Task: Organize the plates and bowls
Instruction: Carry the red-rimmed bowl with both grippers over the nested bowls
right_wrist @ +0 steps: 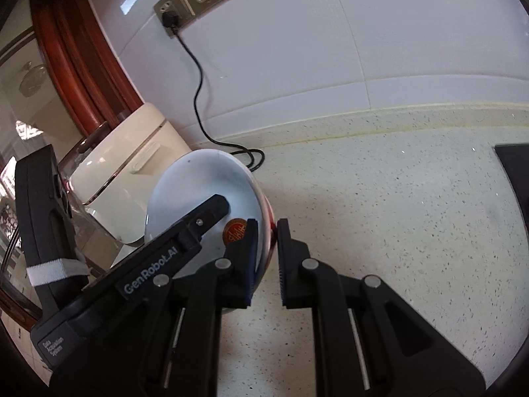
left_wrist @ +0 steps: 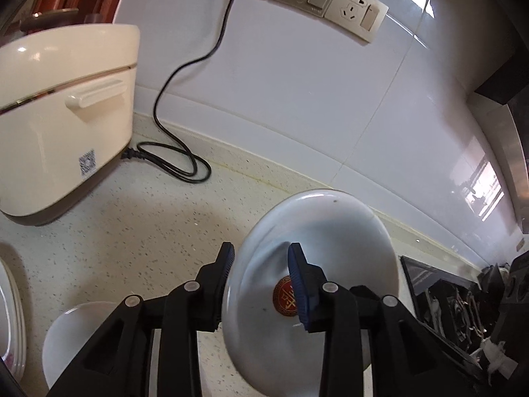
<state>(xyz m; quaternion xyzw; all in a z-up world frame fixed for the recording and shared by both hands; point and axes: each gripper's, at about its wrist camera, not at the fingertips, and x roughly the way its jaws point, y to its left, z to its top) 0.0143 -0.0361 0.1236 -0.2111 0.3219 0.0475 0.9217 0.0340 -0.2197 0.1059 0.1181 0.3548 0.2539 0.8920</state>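
One white bowl, red emblem inside, was held on edge above the speckled counter, near its back edge. Right gripper was clamped on the bowl's rim. Left gripper straddled the opposite rim, jaws apart, pads seemingly not pressing. Rice cooker stood at the counter's left end.
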